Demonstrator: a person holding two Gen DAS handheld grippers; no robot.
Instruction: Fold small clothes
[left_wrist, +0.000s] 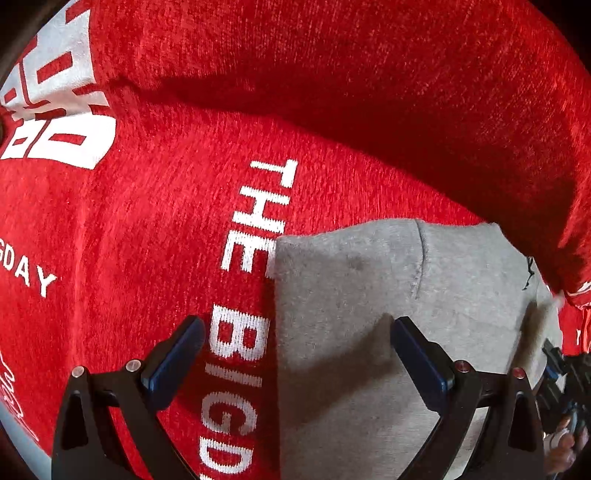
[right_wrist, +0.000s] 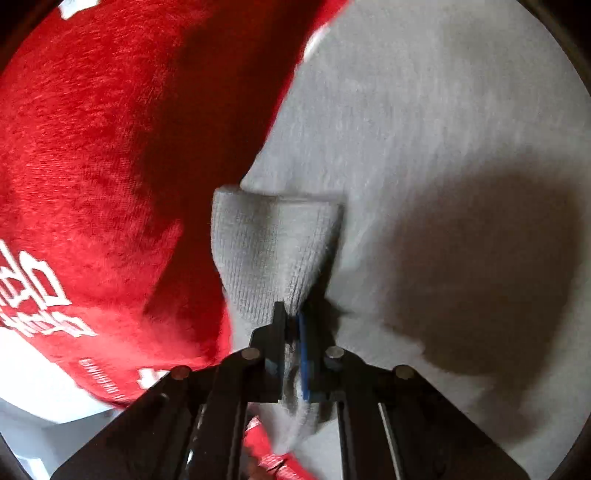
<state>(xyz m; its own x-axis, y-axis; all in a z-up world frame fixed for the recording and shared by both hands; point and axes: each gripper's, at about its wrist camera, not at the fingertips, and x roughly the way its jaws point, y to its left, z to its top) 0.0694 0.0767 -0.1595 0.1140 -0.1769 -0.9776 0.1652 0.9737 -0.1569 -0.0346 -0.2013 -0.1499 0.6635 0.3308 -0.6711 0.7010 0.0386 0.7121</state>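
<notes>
A small grey knitted garment (left_wrist: 369, 295) lies on a red cloth with white lettering (left_wrist: 147, 221). My left gripper (left_wrist: 297, 332) is open and empty, its jaws apart just above the garment's left edge. In the right wrist view my right gripper (right_wrist: 291, 314) is shut on a bunched corner of the grey garment (right_wrist: 273, 251) and holds that fold lifted over the rest of the flat grey fabric (right_wrist: 443, 129). My right gripper also shows at the far right edge of the left wrist view (left_wrist: 561, 369).
The red cloth (right_wrist: 92, 147) rises in a raised fold behind and to the right of the garment (left_wrist: 406, 92). A white surface (right_wrist: 33, 376) shows past the red cloth's edge at the lower left of the right wrist view.
</notes>
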